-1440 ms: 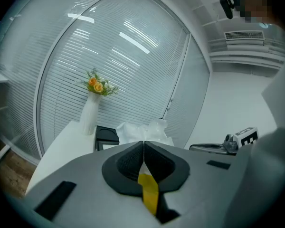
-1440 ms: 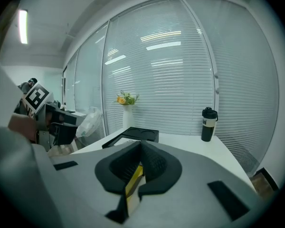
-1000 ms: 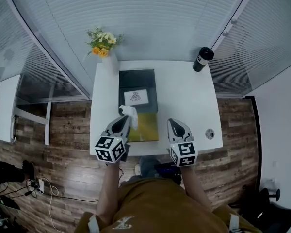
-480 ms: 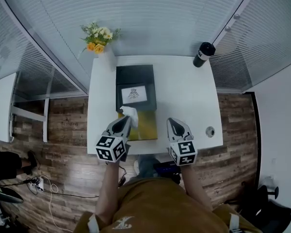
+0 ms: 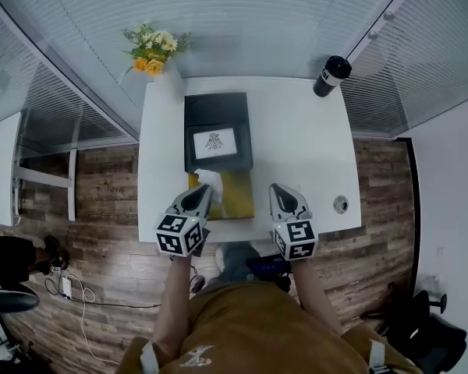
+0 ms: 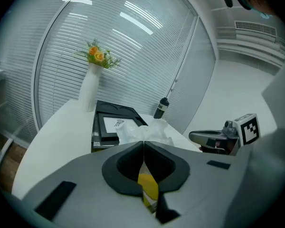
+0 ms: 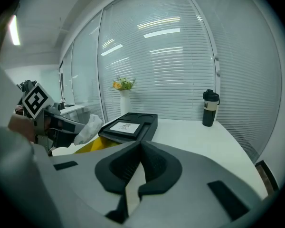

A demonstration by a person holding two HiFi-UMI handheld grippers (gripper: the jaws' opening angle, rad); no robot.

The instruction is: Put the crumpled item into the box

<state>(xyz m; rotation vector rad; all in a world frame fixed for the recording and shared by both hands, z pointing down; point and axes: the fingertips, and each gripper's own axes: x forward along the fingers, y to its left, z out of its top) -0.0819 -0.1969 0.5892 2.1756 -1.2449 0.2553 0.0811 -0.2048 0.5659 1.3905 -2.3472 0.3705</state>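
A crumpled white tissue (image 5: 210, 181) sticks out past the tips of my left gripper (image 5: 203, 191), which is shut on it. It hangs over the near left corner of the yellow box part (image 5: 235, 194). Behind that lies the black box part (image 5: 216, 112) with a white card (image 5: 214, 142) on it. In the left gripper view the tissue (image 6: 145, 131) bulges just beyond the left gripper (image 6: 144, 142). My right gripper (image 5: 282, 192) hovers to the right of the yellow part, shut with nothing in it. The right gripper (image 7: 141, 144) view shows the tissue (image 7: 89, 127) at the left.
All this rests on a white table (image 5: 300, 146). A white vase with yellow and white flowers (image 5: 152, 47) stands at its far left corner, a black bottle (image 5: 331, 75) at the far right. A round cable hole (image 5: 340, 204) is near the right front edge. Wooden floor surrounds the table.
The head view has shifted, so the table sits higher in the picture. Both grippers keep nearly the same places by the box, the left one still gripping the tissue.
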